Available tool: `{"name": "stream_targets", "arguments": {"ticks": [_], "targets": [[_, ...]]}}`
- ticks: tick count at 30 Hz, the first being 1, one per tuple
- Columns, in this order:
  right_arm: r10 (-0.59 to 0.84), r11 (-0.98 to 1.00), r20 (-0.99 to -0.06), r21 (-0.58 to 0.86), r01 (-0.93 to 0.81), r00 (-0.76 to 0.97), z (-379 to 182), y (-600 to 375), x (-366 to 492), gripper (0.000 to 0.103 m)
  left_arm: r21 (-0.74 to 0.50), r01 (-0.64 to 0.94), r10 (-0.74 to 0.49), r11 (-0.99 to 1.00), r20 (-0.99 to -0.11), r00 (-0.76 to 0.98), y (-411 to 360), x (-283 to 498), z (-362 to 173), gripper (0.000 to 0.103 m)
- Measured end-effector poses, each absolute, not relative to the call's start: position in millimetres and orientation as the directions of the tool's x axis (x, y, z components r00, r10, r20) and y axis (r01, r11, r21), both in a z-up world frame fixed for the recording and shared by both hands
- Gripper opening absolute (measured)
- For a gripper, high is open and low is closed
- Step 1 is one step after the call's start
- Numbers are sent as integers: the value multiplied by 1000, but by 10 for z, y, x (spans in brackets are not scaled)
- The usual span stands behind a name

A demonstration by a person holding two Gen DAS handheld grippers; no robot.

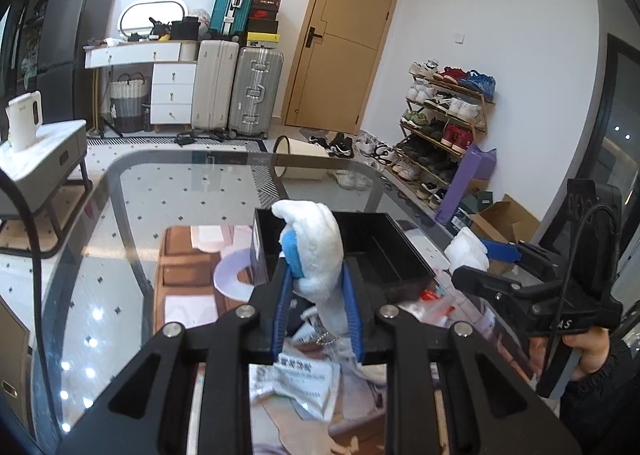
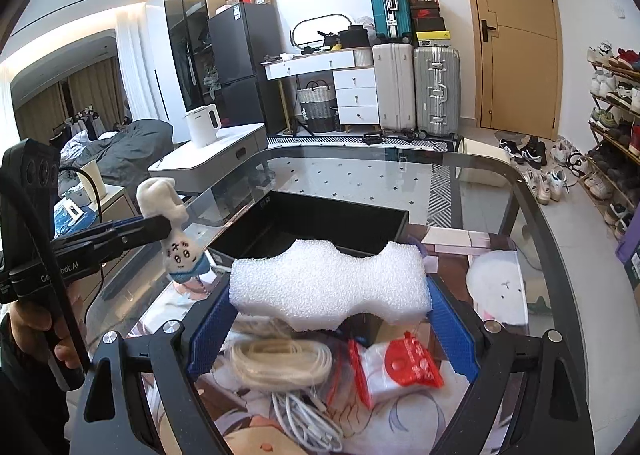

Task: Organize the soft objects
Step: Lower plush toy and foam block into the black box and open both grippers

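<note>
black box [image 2: 320, 221] open-topped, cable coil [image 2: 280, 365] and red-white packet [image 2: 394, 369] cluttering near side

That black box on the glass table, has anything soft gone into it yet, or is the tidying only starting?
Nothing shows inside the black box yet, as far as visible. In hand: the left gripper holds a small plush toy, and the right gripper holds a white foam block, both lifted near the box. Left: dropping both in.

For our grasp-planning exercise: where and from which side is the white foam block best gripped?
Grip the foam block across its two short ends, coming from the near side, as the right gripper does now. The ends are flat and parallel; the long edges curve in at a narrowed waist, so pads would probably seat less evenly there.
</note>
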State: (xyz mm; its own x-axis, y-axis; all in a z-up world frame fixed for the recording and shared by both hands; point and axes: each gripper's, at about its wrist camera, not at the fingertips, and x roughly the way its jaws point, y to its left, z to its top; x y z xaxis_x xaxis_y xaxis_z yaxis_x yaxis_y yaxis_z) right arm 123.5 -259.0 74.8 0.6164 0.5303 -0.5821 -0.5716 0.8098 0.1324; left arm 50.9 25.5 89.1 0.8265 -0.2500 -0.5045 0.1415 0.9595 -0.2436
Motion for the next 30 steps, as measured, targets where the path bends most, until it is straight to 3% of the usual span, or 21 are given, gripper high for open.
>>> {"name": "stream_targets", "arguments": {"ticks": [9, 30], "targets": [[529, 806, -587, 120, -580, 613, 751, -2414, 1461, 91, -188, 125, -204, 974, -498, 843, 195, 790, 856, 23], [492, 794, -644, 56, -605, 586, 560, -2081, 1960, 91, -201, 144, -229, 969, -508, 830, 178, 1308, 713, 23]]}}
